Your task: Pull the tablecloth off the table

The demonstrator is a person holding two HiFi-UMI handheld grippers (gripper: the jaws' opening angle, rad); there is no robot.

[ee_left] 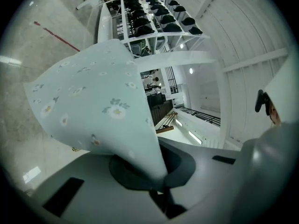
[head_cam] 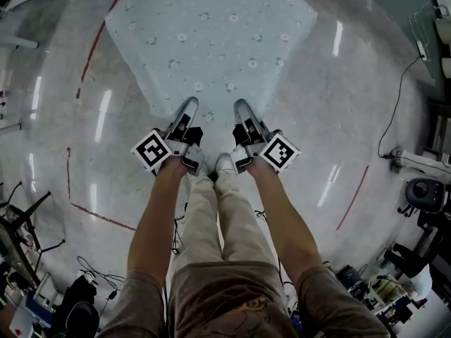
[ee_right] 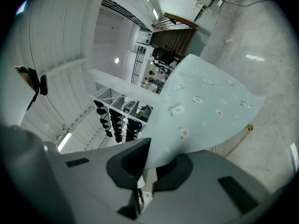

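A pale blue-green fabric tablecloth [head_cam: 211, 41] printed with small white daisies lies spread over the surface at the top of the head view, and hides it completely. Its near edge reaches the two hand-held tools. The left gripper [head_cam: 189, 108] and the right gripper [head_cam: 242, 108] sit side by side at that edge, close together, both pointing away from the person.

In the left gripper view the jaws are closed tight on a fold of the tablecloth [ee_left: 93, 101], which fans up and to the left from the dark pads. In the right gripper view the jaws are likewise pinched together on the tablecloth [ee_right: 205, 101], which spreads up and to the right.

Each gripper carries a cube with black-and-white square markers, the left marker cube [head_cam: 152, 150] and the right marker cube [head_cam: 280, 151]. Below them are the person's bare forearms and beige trousers [head_cam: 218, 217]. Thin red tape lines [head_cam: 95, 44] cross the glossy grey concrete floor [head_cam: 352, 118].
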